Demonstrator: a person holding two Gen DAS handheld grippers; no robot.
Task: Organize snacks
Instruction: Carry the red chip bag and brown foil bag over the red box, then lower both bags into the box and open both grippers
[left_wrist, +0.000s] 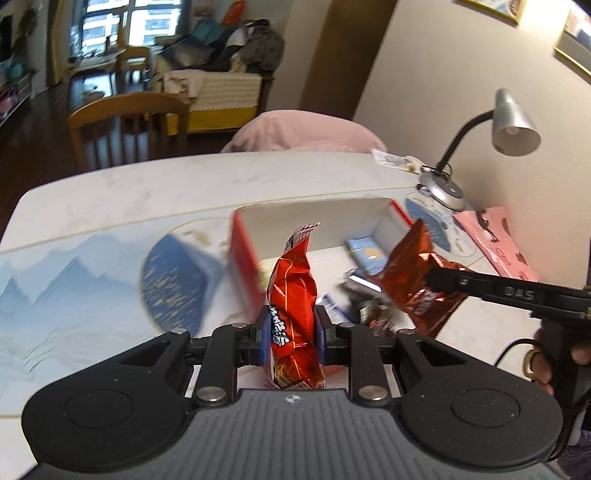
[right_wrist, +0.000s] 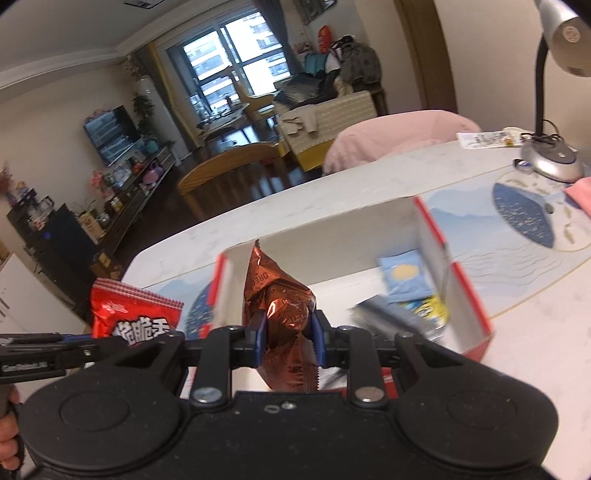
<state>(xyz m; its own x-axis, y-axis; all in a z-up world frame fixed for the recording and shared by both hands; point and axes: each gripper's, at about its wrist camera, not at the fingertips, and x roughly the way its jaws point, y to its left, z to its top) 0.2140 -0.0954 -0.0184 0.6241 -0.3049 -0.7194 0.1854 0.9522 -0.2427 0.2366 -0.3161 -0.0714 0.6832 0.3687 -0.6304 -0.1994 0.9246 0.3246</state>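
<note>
My left gripper (left_wrist: 293, 334) is shut on a bright red snack bag (left_wrist: 293, 295) that stands upright between its blue pads, in front of the red-and-white box (left_wrist: 242, 251). My right gripper (right_wrist: 287, 341) is shut on a shiny brown Oreo packet (right_wrist: 275, 299), held over the near edge of the same box (right_wrist: 430, 230). In the left wrist view the brown packet (left_wrist: 413, 280) and the right gripper (left_wrist: 436, 275) hang at the right above the box. The red bag (right_wrist: 133, 314) shows at the left in the right wrist view. Inside the box lie a light blue packet (right_wrist: 404, 277) and several dark and yellow packets.
A silver desk lamp (left_wrist: 513, 125) stands at the table's far right, with a pink packet (left_wrist: 495, 240) beside its base. A blue-patterned placemat (left_wrist: 74, 288) covers the white marble table. A pink-covered chair (left_wrist: 303, 131) and a wooden chair (left_wrist: 125, 122) stand behind the table.
</note>
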